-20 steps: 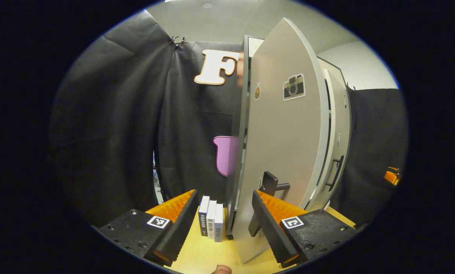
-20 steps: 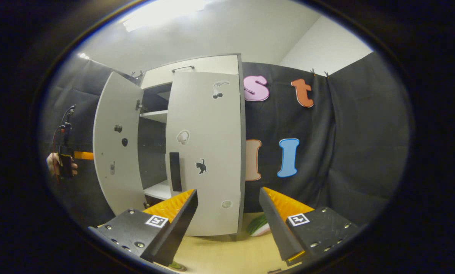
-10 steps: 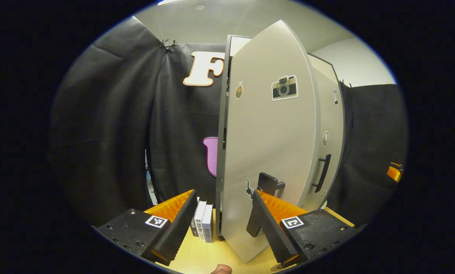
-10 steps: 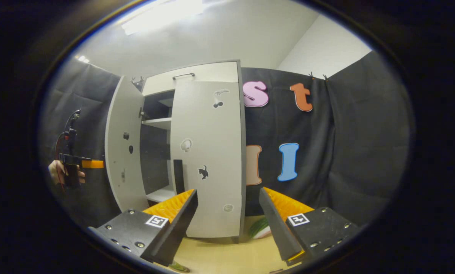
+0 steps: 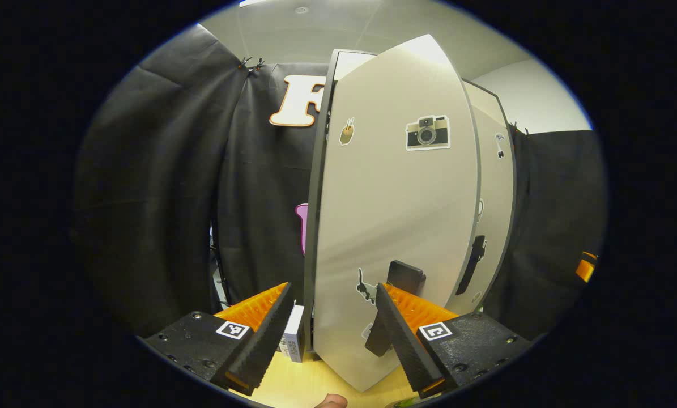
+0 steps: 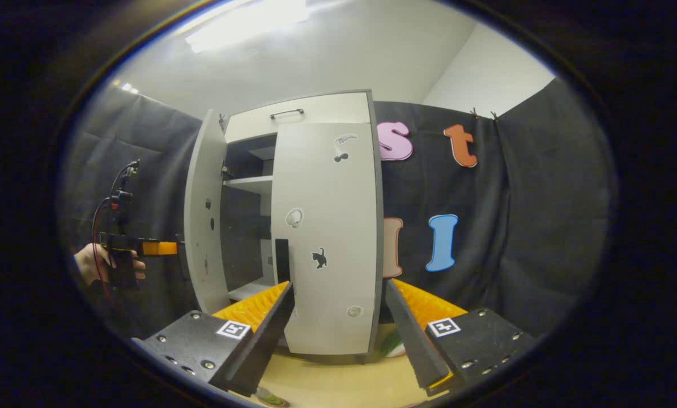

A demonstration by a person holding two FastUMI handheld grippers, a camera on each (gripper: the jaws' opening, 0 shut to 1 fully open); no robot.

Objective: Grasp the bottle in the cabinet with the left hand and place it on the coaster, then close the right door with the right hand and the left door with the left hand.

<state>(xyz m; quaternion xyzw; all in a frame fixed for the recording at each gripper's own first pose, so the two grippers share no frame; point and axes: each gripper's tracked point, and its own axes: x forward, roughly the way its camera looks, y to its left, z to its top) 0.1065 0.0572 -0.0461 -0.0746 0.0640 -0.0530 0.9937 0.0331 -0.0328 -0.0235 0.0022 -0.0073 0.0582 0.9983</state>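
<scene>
The pale grey left cabinet door (image 5: 395, 226) has swung nearer shut than a second ago; the left hand-held gripper (image 5: 332, 328), jaws wide and empty, touches its black handle (image 5: 404, 276).

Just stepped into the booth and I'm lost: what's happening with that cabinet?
A person holds a hand-held gripper in each hand at the pale grey cabinet. The left hand-held gripper, open, is at the left door beside its black handle; that door is ajar. The right door looks shut. The right hand-held gripper hangs open in front, holding nothing.
</scene>
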